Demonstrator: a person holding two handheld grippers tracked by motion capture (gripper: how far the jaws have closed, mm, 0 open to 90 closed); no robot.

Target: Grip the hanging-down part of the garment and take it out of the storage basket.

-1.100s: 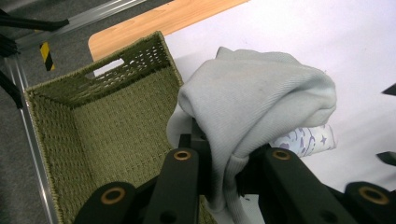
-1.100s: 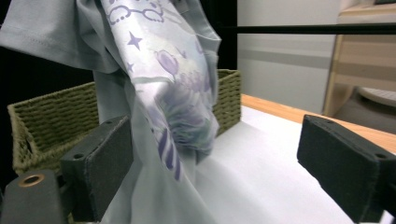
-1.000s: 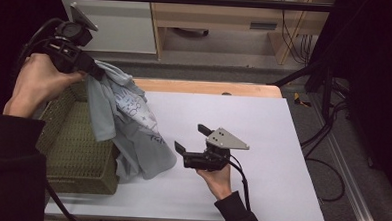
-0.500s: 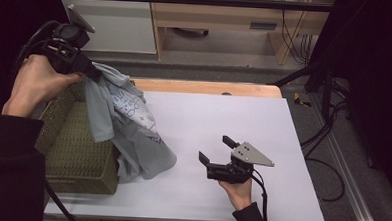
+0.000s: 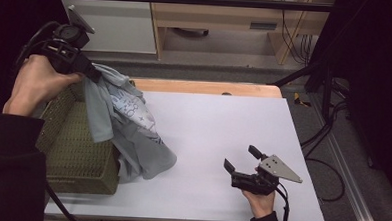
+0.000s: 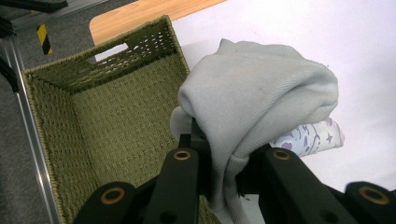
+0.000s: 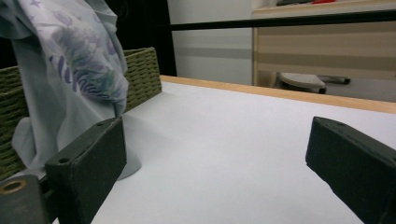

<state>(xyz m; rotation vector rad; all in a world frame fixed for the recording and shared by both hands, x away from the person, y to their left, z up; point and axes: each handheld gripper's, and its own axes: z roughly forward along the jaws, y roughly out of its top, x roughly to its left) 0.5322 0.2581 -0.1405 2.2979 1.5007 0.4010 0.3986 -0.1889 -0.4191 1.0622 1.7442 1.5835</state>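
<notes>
Two claws work over a white tabletop (image 5: 208, 136): a woven green basket (image 5: 74, 155) stands at its left edge; a pale grey printed garment (image 5: 128, 132) hangs over the basket's rim, pinched at the top by the raised left claw (image 5: 88, 71); the right claw (image 5: 242, 160), jaws wide and empty, sits low near the front edge

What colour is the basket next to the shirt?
The basket is olive green, woven. It shows best in the left gripper view.
</notes>
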